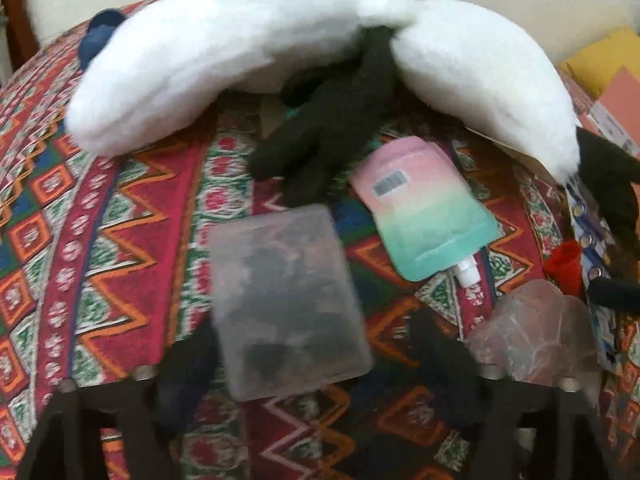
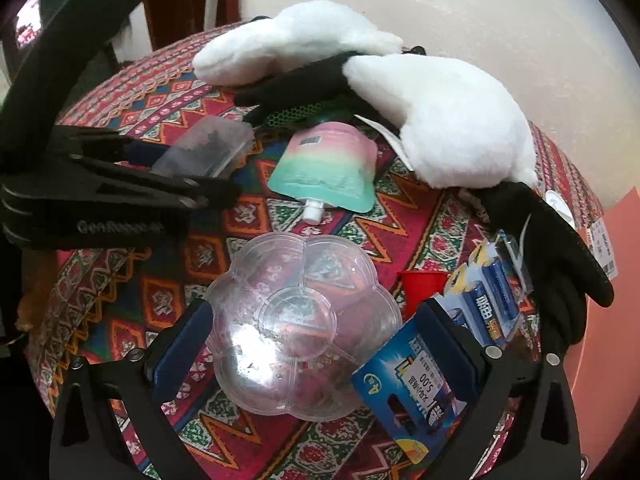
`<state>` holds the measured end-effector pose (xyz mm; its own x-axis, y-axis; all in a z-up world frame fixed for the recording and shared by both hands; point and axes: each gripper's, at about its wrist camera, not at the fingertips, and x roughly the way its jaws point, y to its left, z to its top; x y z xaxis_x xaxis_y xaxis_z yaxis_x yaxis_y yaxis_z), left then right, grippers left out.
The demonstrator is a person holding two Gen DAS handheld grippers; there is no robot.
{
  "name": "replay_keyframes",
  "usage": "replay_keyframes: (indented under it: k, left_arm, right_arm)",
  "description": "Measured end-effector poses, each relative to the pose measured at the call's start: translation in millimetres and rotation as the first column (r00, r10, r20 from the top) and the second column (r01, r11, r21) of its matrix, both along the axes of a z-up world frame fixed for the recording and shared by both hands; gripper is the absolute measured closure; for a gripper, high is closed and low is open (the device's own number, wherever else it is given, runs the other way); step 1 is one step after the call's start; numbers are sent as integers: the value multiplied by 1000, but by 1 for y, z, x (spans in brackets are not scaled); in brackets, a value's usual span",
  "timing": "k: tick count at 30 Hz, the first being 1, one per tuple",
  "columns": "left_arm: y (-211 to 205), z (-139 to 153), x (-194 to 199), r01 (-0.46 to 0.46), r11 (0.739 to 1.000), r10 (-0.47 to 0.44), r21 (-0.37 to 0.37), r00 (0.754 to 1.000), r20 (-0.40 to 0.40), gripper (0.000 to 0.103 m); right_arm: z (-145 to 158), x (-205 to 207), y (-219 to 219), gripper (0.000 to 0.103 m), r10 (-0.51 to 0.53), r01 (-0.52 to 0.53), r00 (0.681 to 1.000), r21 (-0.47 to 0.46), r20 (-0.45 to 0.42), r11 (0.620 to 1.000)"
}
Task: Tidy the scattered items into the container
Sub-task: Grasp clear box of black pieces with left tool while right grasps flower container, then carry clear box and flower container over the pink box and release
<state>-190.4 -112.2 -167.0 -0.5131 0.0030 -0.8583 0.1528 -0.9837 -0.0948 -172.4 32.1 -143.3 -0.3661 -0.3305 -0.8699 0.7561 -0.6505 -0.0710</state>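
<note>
A frosted clear plastic box (image 1: 290, 300) with dark contents lies on the patterned cloth between the fingers of my open left gripper (image 1: 316, 364); it also shows in the right wrist view (image 2: 208, 146), with the left gripper (image 2: 188, 176) around it. My right gripper (image 2: 316, 344) is open around a clear flower-shaped divided dish (image 2: 296, 320), which also appears in the left wrist view (image 1: 536, 344). A blue battery pack (image 2: 448, 344) lies against the right finger. A pink-to-green spout pouch (image 1: 424, 216) (image 2: 328, 164) lies beyond.
A white plush toy with black limbs (image 1: 280, 52) (image 2: 440, 120) sprawls across the back of the table. A small red cup (image 2: 422, 282) (image 1: 566, 268) stands by the batteries. Orange card (image 2: 612, 300) lies past the right edge.
</note>
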Motion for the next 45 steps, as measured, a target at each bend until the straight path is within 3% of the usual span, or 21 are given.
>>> replay_keyframes:
  k: [3, 5, 10, 14, 20, 25, 29, 31, 32, 39, 45]
  left_arm:
    - [17, -4, -5, 22, 995, -22, -98, 1000, 0, 12]
    - [19, -3, -6, 15, 994, -17, -111, 1000, -10, 12]
    - [13, 3, -7, 8, 997, -10, -75, 1000, -15, 23]
    - [8, 5, -6, 13, 999, -14, -33, 1000, -7, 24]
    - [15, 10, -7, 19, 999, -19, -34, 1000, 9, 22]
    - [15, 15, -9, 10, 1000, -10, 6, 1000, 17, 22]
    - [23, 17, -11, 19, 1000, -19, -21, 1000, 14, 23]
    - [27, 20, -10, 16, 999, -16, -49, 1000, 1, 43]
    - [27, 22, -10, 14, 999, -14, -45, 1000, -3, 46]
    - [21, 42, 6, -17, 1000, 17, -12, 1000, -26, 48]
    - [6, 68, 47, -14, 1000, 11, -20, 990, -144, 48]
  right_arm:
    - [-1, 1, -2, 0, 16, -16, 1000, -5, 12, 1000]
    - [-3, 2, -5, 0, 20, -20, 1000, -2, 12, 1000]
    - [-3, 7, -6, 0, 40, -40, 999, -9, -11, 999]
    - [2, 5, 4, 0, 68, -61, 991, -65, 115, 996]
    - [4, 36, -7, 0, 195, -195, 980, 1, 47, 981]
    - [-11, 60, -19, 0, 270, -264, 962, 126, -31, 956]
    - [-8, 52, -24, 0, 202, -199, 978, 60, -58, 978]
    - [-8, 47, -25, 0, 180, -178, 983, 46, -45, 983]
    - [-6, 46, -25, 1, 170, -168, 985, 43, -39, 985]
    - [10, 55, -21, 2, 173, -172, 984, 29, -42, 985]
    - [42, 68, -8, 2, 162, -164, 984, -11, -80, 986]
